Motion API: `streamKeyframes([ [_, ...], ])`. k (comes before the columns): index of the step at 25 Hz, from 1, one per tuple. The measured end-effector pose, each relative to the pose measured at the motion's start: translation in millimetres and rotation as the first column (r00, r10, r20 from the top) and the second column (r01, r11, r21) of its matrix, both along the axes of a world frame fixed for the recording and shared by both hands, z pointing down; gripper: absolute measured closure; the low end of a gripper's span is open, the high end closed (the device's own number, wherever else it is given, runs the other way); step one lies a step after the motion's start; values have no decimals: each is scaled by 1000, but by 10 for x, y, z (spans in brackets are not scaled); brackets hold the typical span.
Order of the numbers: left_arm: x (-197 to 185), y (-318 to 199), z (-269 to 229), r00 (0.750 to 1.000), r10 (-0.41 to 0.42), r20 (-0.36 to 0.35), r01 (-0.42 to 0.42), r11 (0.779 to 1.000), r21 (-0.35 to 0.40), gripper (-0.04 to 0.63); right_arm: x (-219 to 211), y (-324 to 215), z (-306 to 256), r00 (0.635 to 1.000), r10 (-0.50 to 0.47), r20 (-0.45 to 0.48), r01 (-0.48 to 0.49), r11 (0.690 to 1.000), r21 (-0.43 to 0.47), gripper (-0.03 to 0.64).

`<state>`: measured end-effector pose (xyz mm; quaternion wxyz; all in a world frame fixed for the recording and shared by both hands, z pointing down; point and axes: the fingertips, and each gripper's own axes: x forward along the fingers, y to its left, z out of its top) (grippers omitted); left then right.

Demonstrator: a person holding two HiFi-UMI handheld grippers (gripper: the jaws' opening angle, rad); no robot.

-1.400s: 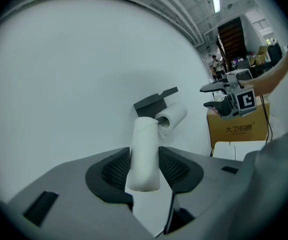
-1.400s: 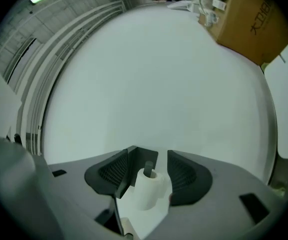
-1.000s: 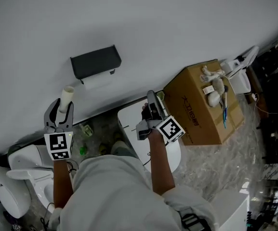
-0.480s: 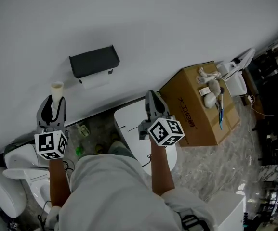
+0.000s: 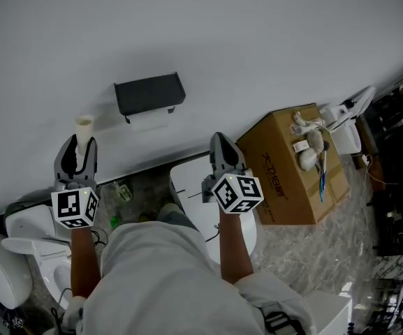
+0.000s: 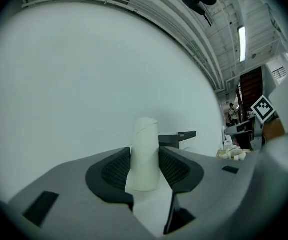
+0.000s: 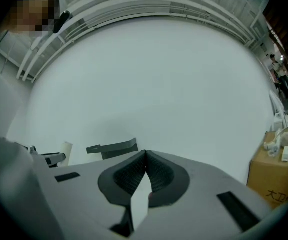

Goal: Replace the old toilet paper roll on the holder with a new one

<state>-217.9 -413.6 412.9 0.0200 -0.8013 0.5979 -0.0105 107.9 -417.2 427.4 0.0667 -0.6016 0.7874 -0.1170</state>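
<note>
A black toilet paper holder [image 5: 149, 95] is fixed to the white wall, and a white roll [image 5: 149, 122] shows just beneath its cover. My left gripper [image 5: 76, 147] is left of and below the holder, shut on a bare cardboard tube [image 5: 84, 126] that stands upright between the pads [image 6: 144, 156]. The holder [image 6: 179, 137] sits beyond that tube to the right. My right gripper [image 5: 220, 142] is right of and below the holder, away from the wall, with its jaws [image 7: 144, 160] shut together on nothing. In the right gripper view, the holder [image 7: 113, 147] and the tube [image 7: 65, 152] lie to the left.
A brown cardboard box [image 5: 288, 169] with small items on top stands on the floor at right. A white rounded stool or lid [image 5: 191, 183] is under my right arm. A white toilet [image 5: 19, 239] sits at lower left. Dark shelving [image 5: 400, 152] fills the far right.
Both grippers have risen a little toward the wall. The right gripper has rolled and its jaws have closed. The tube in the left gripper now stands more upright.
</note>
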Motion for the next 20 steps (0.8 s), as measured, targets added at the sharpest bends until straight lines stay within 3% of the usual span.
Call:
streamKeyframes([
  [6,-21,0,5,1000,-12,19,12,1000,10,400,-100,-41,28,999,-23,-41,23,1000,10,614],
  [20,-42,6,0,999,-33,15,33,999,4,400,-154,-108,43,999,-46,-5,46,999,4,614],
])
